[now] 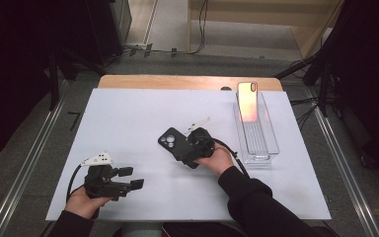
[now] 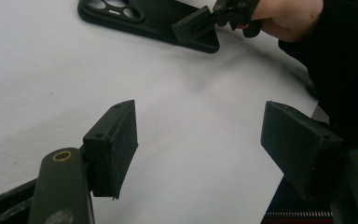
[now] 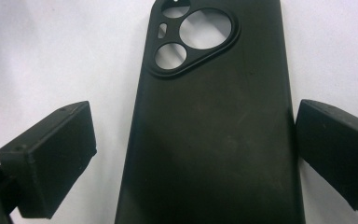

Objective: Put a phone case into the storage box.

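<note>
High view: black phone case (image 1: 173, 143) lies flat, back up, camera cutout toward the far-left, near the middle of the white counter (image 1: 128, 113). Flat on the sheet so the jaws can come in from either long side. Right gripper (image 1: 190, 150) sits over the case's near end, right hand (image 1: 216, 159) wrapped round the body from behind, forearm in a black sleeve coming in from the bottom edge, angled toward the far-left. Left gripper (image 1: 131, 178) parked low at the near-left of the counter, well apart from the case, left hand (image 1: 86, 200) under it, jaws pointing to the right, looks like it's just waiting. Clear tray (image 1: 271, 148) at the right holds a pink-orange case (image 1: 247, 101) standing upright at its far end, probably a stored item or the drop spot, can't tell which

Left gripper view: jaws spread wide, nothing between them, just bare counter. Black case at top edge (image 2: 158, 21), right gripper's jaw tip over its corner

Right gripper view: jaws straddle the case (image 3: 214, 140) across its width, open wider than it. Left jaw clearly apart from the edge, right jaw just beside or maybe touching the edge, can't tell. No squeeze yet, so not held. Gripper tipped down, lined up along the case's long axis, lens holes at the far end. Judged: set up for a side pinch
</note>
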